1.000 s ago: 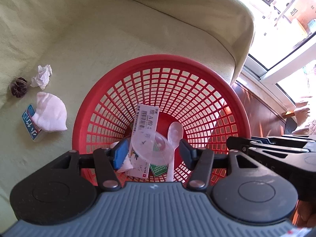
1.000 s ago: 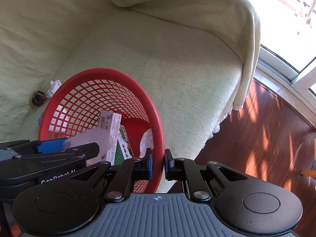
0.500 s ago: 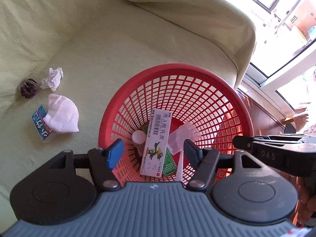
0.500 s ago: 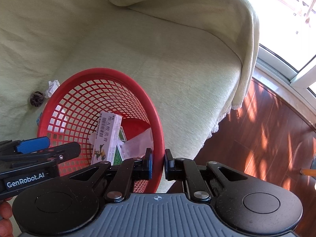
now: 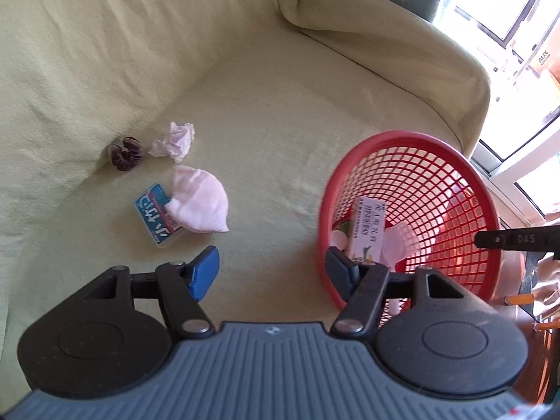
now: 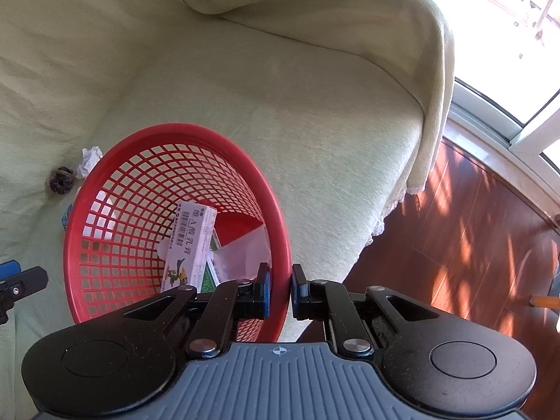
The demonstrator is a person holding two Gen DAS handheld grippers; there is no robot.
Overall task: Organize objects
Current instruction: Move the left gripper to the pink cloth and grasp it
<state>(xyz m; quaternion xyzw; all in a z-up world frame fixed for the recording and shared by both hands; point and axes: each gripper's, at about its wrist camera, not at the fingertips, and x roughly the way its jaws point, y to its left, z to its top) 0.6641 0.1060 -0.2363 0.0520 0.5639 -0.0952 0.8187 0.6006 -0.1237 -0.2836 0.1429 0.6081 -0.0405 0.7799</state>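
A red mesh basket (image 5: 451, 189) sits on the sofa seat; it also shows in the right wrist view (image 6: 115, 231). Inside lie a white medicine box (image 6: 190, 245), a green packet and a clear plastic spoon (image 5: 395, 245). My right gripper (image 6: 280, 288) is shut on the basket's rim. My left gripper (image 5: 273, 273) is open and empty above the seat, left of the basket. On the seat lie a pink-white shell (image 5: 199, 201), a blue packet (image 5: 154, 215), a crumpled tissue (image 5: 175, 140) and a dark round thing (image 5: 124, 152).
The pale green cover (image 5: 280, 105) drapes the sofa seat, back and armrest. A wooden floor (image 6: 472, 245) and bright window lie to the right, past the sofa's edge.
My left gripper let the clear spoon drop into the basket, opened wide, and swung left away from the basket toward the loose things. My right gripper kept its hold on the rim.
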